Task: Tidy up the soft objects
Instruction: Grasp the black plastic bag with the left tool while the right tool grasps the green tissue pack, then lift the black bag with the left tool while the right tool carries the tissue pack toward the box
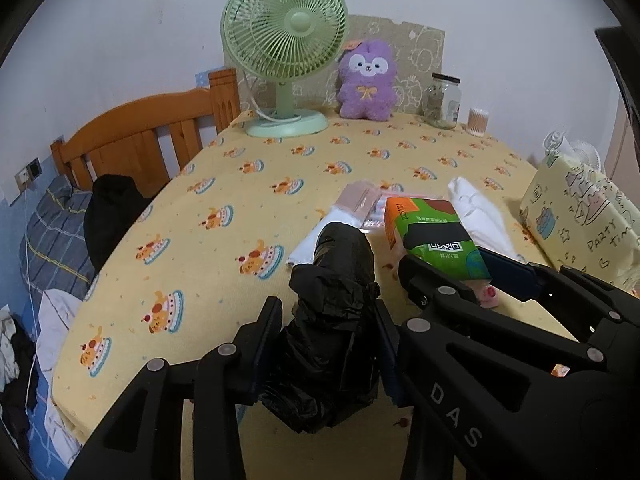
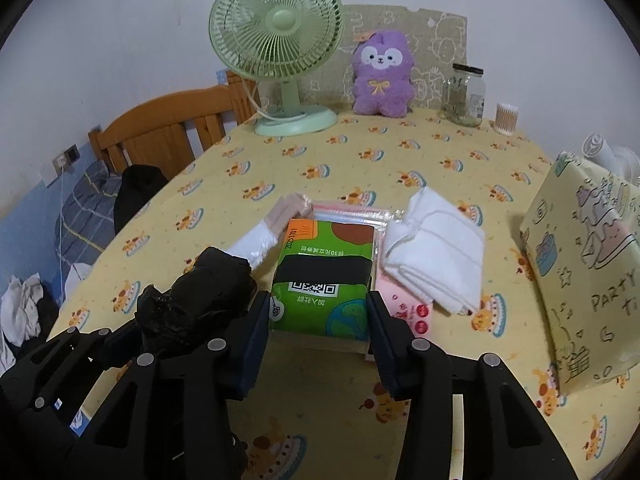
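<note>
**Clearance around your grippers**

Open tablecloth point(image 2: 320, 408) ahead-left and mid-table. Blocked centre: tissue pack point(image 2: 326, 280), black bag roll point(image 1: 332, 320), folded white towel point(image 2: 436, 256). Right: patterned bag point(image 2: 580, 272). Far edge: fan point(image 2: 280, 48), plush toy point(image 2: 382, 76), jar point(image 2: 464, 94), possibly cotton swabs point(image 2: 507, 119).

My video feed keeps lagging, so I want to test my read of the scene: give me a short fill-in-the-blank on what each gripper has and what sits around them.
1. The left gripper is closed on a crumpled ____ plastic bag.
2. The right gripper clamps the green tissue pack on its two ____.
3. The folded white towel lies to the ____ of the tissue pack.
4. The purple plush toy sits between the glass jar and the green ____.

Missing words: black; sides; right; fan
</note>
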